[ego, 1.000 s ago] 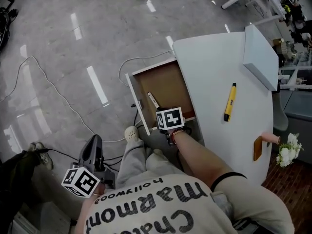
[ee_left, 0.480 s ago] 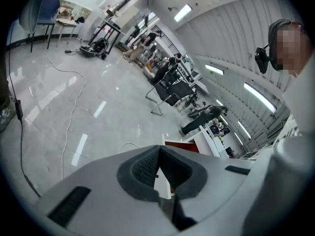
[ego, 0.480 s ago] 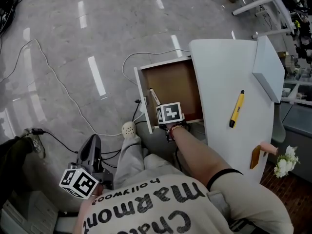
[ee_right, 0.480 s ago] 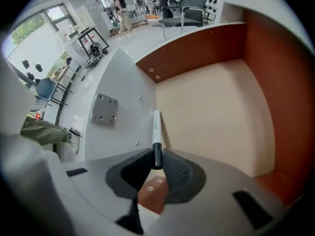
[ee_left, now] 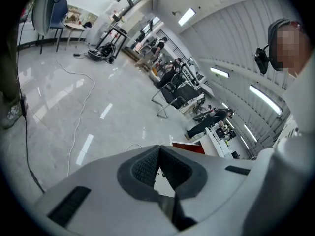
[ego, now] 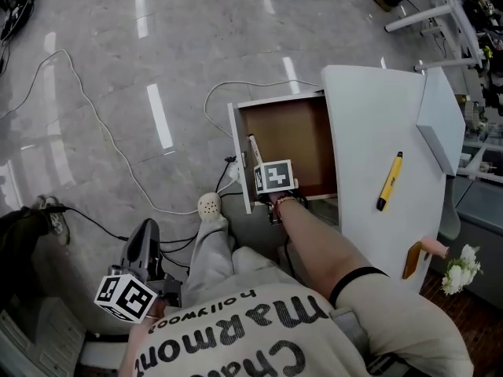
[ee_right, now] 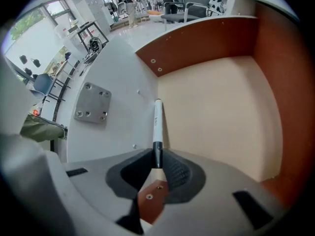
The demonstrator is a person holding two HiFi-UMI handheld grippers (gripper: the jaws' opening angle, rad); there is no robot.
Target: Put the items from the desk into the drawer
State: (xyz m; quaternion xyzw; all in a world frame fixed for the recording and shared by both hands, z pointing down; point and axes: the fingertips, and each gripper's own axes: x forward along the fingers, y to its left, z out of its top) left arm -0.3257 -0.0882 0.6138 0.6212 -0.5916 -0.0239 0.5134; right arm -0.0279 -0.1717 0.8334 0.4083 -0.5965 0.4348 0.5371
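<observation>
The white desk has its drawer pulled out, brown inside. My right gripper points straight down over the drawer's near left corner. It is shut on the black cap of a white marker. In the right gripper view the marker runs from the jaw tips along the drawer's white wall above the tan bottom. A yellow utility knife lies on the desk. My left gripper hangs low at the left over the floor, shut and empty, its pads touching.
A grey slab lies at the desk's far edge. A brown tool with a pink handle and white flowers sit at the near right. Cables run over the grey floor. A metal plate is screwed to the white panel.
My right gripper has gone down into the drawer's near corner with the marker still in its jaws. The head view has swung, so the desk now sits further right. My left gripper drifted slightly.
</observation>
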